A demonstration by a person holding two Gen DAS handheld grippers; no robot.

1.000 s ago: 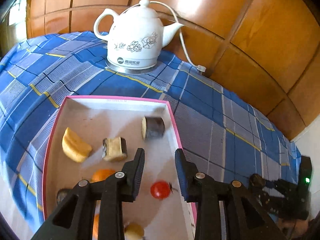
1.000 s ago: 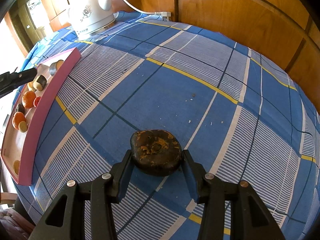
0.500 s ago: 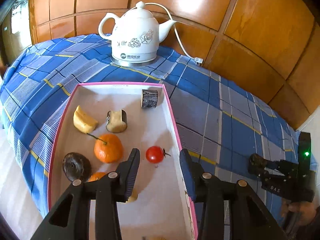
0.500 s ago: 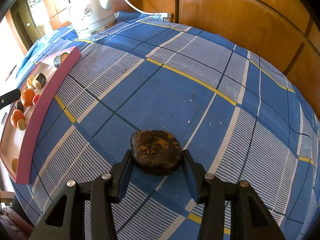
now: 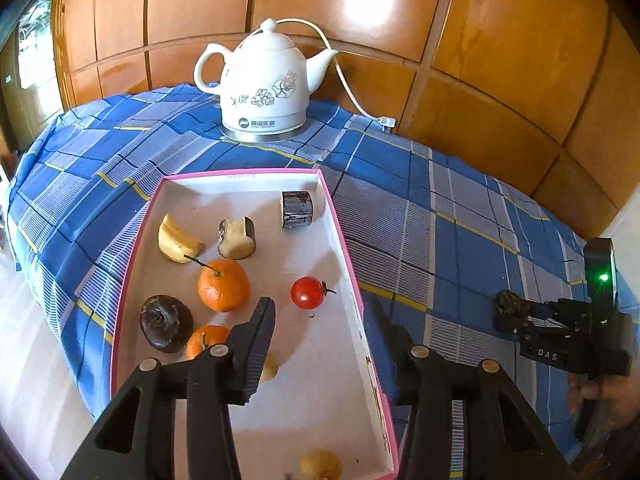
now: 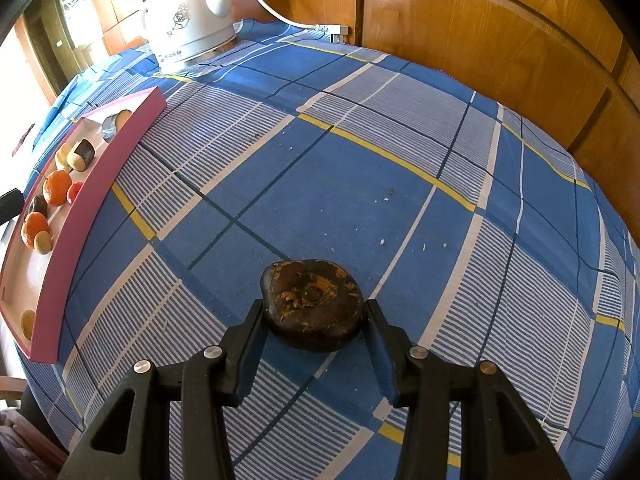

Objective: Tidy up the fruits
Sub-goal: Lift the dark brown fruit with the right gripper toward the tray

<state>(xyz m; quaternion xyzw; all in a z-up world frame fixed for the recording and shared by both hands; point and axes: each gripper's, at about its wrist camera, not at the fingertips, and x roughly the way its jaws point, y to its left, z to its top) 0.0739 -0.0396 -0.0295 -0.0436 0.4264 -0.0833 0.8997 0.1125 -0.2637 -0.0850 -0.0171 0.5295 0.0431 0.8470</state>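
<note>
A pink-rimmed tray point(image 5: 340, 232) lies on the checked cloth and holds several fruits. Among them are a red cherry tomato point(image 5: 307, 293), a tangerine point(image 5: 223, 285), a dark round fruit point(image 5: 165, 322) and a banana piece point(image 5: 176, 240). My left gripper point(image 5: 319, 309) hovers over the tray's near end. Its jaws are opening with nothing between them, and the tomato lies just beyond the tips. My right gripper point(image 6: 313, 309) is shut on a dark brown, flattened fruit point(image 6: 314, 300) that rests on the cloth right of the tray point(image 6: 92, 184). In the left wrist view that gripper point(image 5: 520, 314) shows at far right.
A white electric kettle point(image 5: 266, 88) stands on its base behind the tray, its cord running to the wood-panelled wall point(image 5: 500, 40). The kettle point(image 6: 188, 28) also appears at the far left of the right wrist view. A hand point(image 5: 608, 396) holds the right gripper.
My left gripper has pulled back from the tomato and its jaws have widened, so more of the tray shows. The right gripper and its dark fruit have stayed put.
</note>
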